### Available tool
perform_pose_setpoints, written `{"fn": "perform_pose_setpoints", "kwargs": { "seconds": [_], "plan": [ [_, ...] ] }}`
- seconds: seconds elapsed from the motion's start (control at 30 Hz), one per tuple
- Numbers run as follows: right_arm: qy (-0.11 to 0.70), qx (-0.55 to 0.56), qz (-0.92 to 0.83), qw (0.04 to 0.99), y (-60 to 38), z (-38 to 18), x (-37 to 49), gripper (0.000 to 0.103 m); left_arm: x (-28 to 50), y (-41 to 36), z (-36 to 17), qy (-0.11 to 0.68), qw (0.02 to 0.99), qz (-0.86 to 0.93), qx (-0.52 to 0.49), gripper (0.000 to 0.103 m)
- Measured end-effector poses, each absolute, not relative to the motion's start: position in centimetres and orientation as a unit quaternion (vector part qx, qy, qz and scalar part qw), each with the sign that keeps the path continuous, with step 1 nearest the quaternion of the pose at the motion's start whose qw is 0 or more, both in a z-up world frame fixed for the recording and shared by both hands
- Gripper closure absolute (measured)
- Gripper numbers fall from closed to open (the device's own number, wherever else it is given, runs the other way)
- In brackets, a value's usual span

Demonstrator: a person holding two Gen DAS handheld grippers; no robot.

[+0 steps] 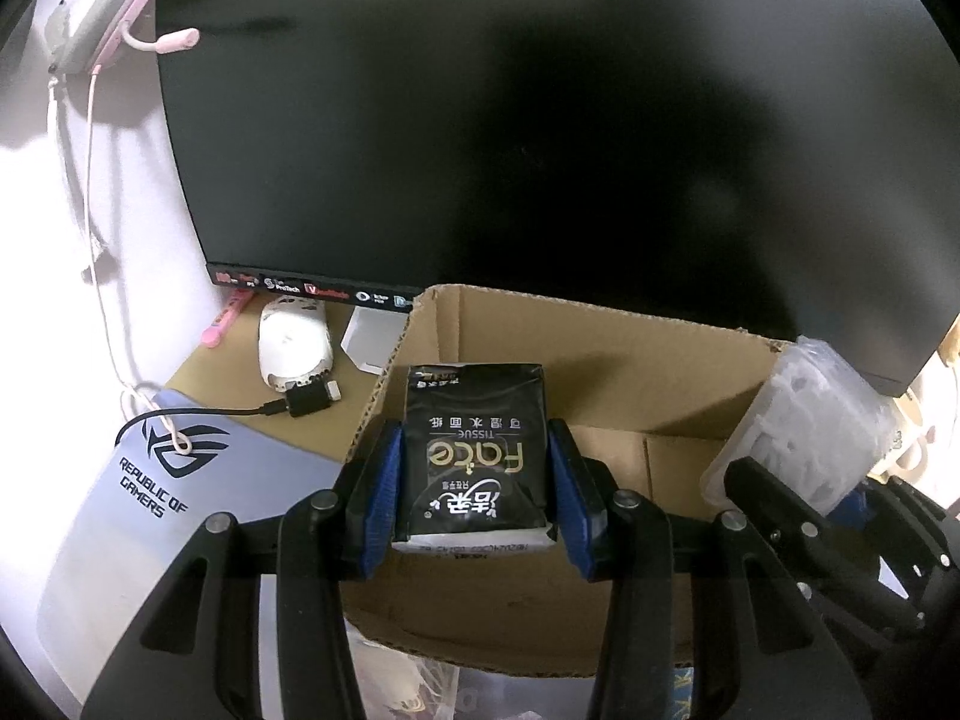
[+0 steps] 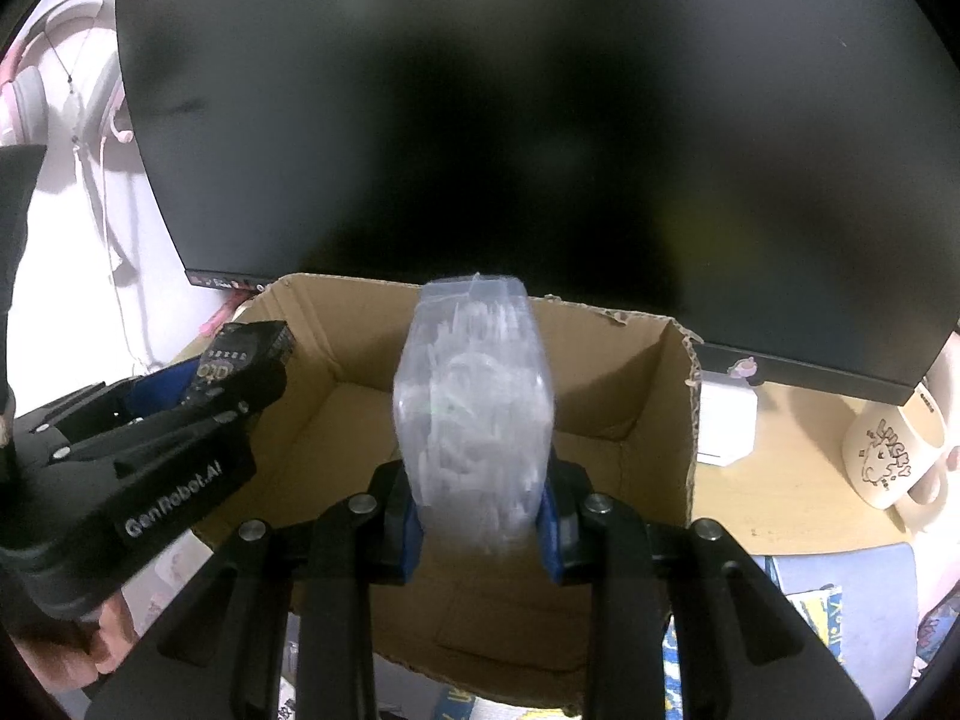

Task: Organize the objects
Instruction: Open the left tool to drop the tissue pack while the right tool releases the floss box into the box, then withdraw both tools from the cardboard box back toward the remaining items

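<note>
The left hand-held gripper point(image 1: 474, 468) is closed on a black tissue pack point(image 1: 475, 450); both blue pads press the pack's sides. The pack is held above the open cardboard box point(image 1: 606, 360), over the box's left part, with its printed face up and its text upside down in the left wrist view.

The right hand-held gripper point(image 2: 480, 510) is closed on a clear plastic bag point(image 2: 474, 402) filled with white pieces; the pads grip the bag's lower sides. The bag stands upright above the box point(image 2: 648, 420) interior, near its middle. In the left wrist view the same bag point(image 1: 804, 420) is at the box's right wall.

In the right wrist view the left hand-held gripper point(image 2: 240, 372) with the pack point(image 2: 240, 348) is at the box's left wall.

The box sits on the tabletop point(image 2: 780, 498), directly in front of a dark monitor point(image 1: 540, 120). Left of the box lie a white mouse point(image 1: 294, 342), a pink marker point(image 1: 225, 318) and a grey mouse pad point(image 1: 120, 510). Right of the box stand a white block point(image 2: 726, 426) and a cream mug point(image 2: 894, 456). A pink headset point(image 1: 114, 6) hangs on the wall, left of the monitor.
</note>
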State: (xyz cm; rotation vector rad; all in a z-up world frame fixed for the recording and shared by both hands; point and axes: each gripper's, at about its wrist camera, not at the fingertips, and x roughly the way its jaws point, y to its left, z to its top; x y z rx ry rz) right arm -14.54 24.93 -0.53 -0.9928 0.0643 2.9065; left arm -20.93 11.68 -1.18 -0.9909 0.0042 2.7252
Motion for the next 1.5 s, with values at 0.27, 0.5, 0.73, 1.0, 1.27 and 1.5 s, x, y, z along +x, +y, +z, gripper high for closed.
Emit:
{"fn": "perform_pose_setpoints", "kwargs": {
  "seconds": [0.27, 0.5, 0.73, 1.0, 1.27, 1.5],
  "plan": [
    [0.028, -0.309, 0.95, 0.033, 24.8, 0.6, -13.8, 0.06, -19.9, 11.1, 0.1, -0.016, 0.113, 0.943, -0.313, 0.032],
    [0.051, -0.295, 0.954, 0.031, 25.5, 1.6, -13.1, 0.019, -18.3, 9.8, 2.1, -0.01, 0.064, 0.957, -0.284, 0.0],
    [0.072, -0.293, 0.953, 0.028, 26.4, 2.1, -12.8, 0.003, -17.4, 8.7, 3.5, 0.0, 0.029, 0.96, -0.279, 0.0],
    [0.075, -0.296, 0.952, 0.024, 26.9, 2.4, -12.4, 0.003, -16.8, 8.6, 3.9, 0.046, -0.009, 0.962, -0.269, 0.0],
    [0.068, -0.295, 0.953, 0.024, 27.1, 3.2, -10.9, 0.002, -15.1, 8.3, 4.7, 0.07, -0.018, 0.964, -0.256, 0.0],
    [0.04, -0.296, 0.954, 0.026, 25.9, 4.0, -9.0, 0.002, -13.4, 7.1, 5.1, 0.071, -0.033, 0.964, -0.256, 0.0]
  ]
}}
